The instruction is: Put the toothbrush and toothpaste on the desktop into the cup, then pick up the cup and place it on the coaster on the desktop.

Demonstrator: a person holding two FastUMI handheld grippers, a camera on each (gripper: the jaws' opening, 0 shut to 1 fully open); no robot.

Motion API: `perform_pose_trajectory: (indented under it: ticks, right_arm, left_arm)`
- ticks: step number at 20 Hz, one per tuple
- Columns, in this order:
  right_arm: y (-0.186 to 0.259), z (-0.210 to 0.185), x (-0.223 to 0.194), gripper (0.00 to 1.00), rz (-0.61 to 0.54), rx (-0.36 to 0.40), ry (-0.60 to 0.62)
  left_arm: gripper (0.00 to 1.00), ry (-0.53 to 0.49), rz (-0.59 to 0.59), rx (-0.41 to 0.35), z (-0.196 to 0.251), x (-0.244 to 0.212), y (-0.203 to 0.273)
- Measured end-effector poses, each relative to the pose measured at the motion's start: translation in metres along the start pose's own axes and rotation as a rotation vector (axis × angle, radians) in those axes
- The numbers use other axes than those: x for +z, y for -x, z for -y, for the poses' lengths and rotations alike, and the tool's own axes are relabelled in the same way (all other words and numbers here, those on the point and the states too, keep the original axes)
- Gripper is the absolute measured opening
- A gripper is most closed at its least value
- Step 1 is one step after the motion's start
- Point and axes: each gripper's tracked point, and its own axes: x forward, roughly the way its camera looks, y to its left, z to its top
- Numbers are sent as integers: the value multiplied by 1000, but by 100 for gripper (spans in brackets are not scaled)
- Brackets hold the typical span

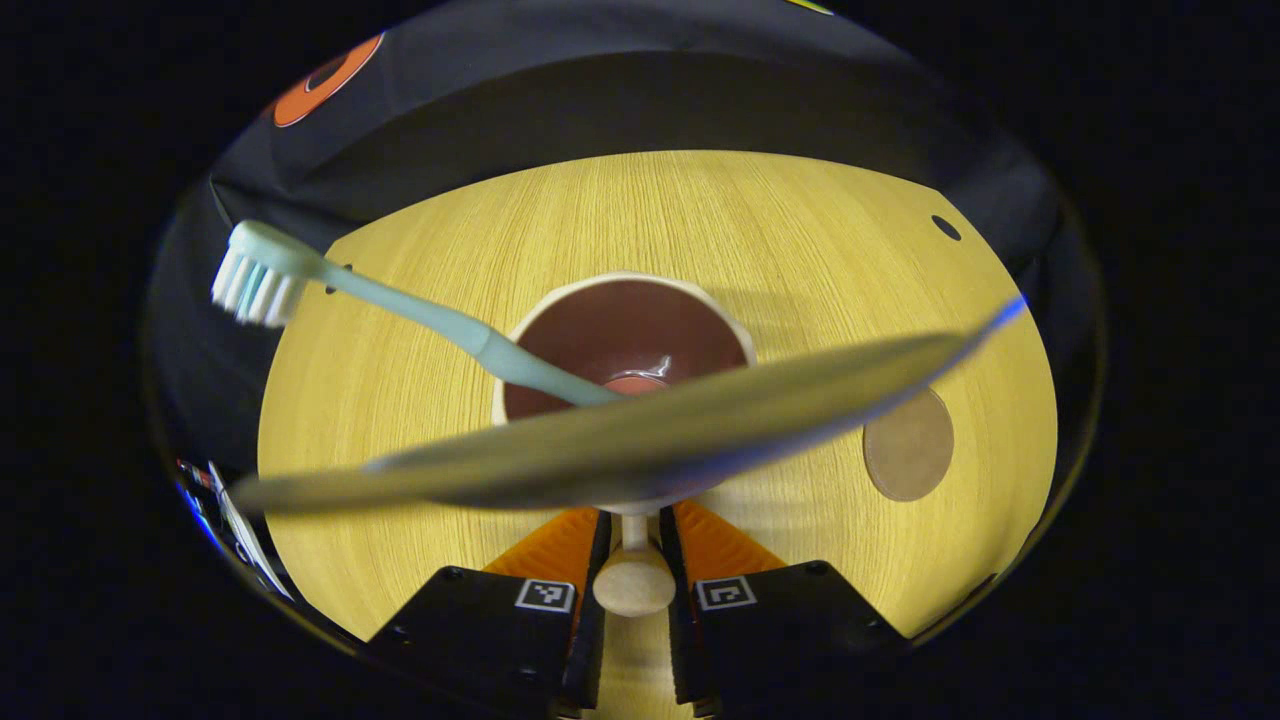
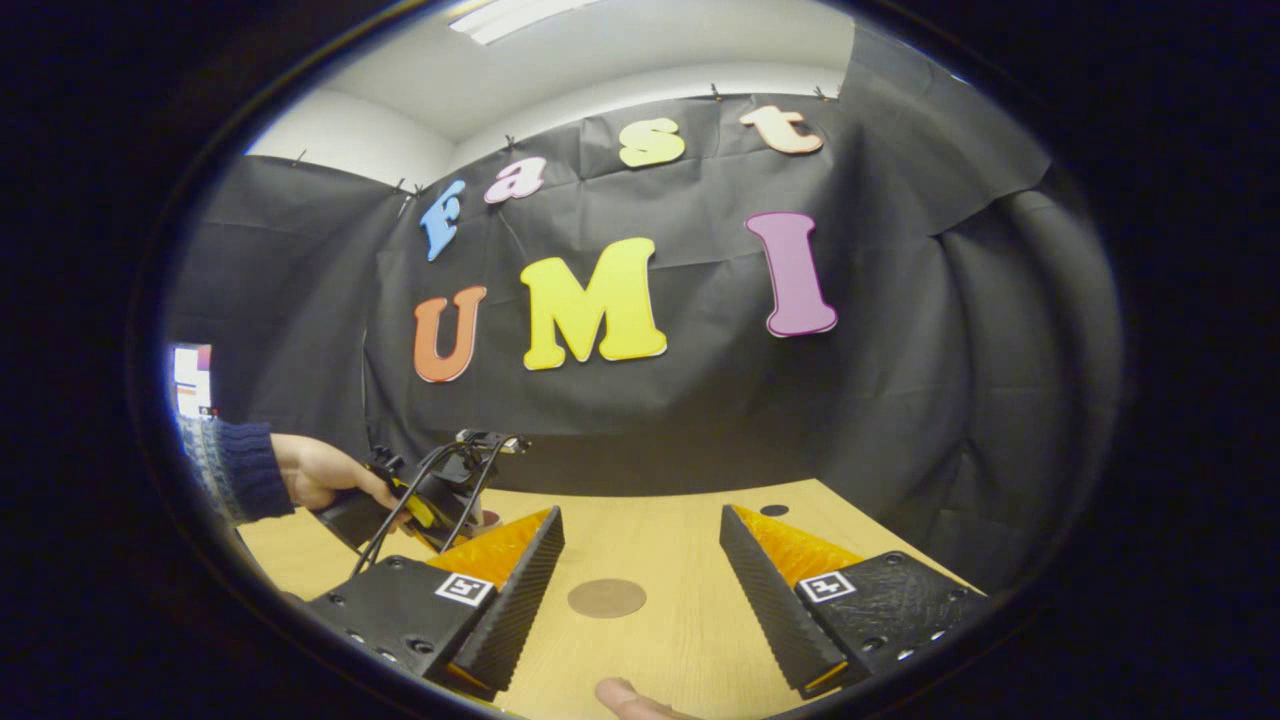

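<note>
In the left gripper view I look down on a cup [image 1: 620, 330], white outside and brown inside, standing on the wooden desktop [image 1: 700, 210]. A pale green toothbrush [image 1: 400, 305] stands in it, its bristled head leaning out to the upper left. My left gripper [image 1: 635, 530] is shut on the neck of the toothpaste tube [image 1: 640, 440]. The tube's flat end spreads across the view above the cup's near rim. The round brown coaster [image 1: 908, 445] lies right of the cup. My right gripper [image 2: 640, 520] hangs open and holds nothing, over the coaster [image 2: 607, 598].
The right gripper view has the left gripper [image 2: 430, 500] at the left, held by a hand [image 2: 320, 470] in a dark sleeve. A small dark hole [image 1: 945, 227] marks the desktop's far right corner. Black cloth closes the booth behind the table.
</note>
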Motion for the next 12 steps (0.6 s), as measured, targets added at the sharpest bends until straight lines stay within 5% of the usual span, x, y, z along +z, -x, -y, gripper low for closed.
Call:
perform_pose_trajectory:
  ticks: [7,12]
  right_arm:
    - [6,5,11,92,22,-15,-32]
    - [9,0,13,99,27,-4,-28]
  left_arm:
    - [27,5,101,-19,37,39,50]
    - [27,9,-11,-12,55,43,36]
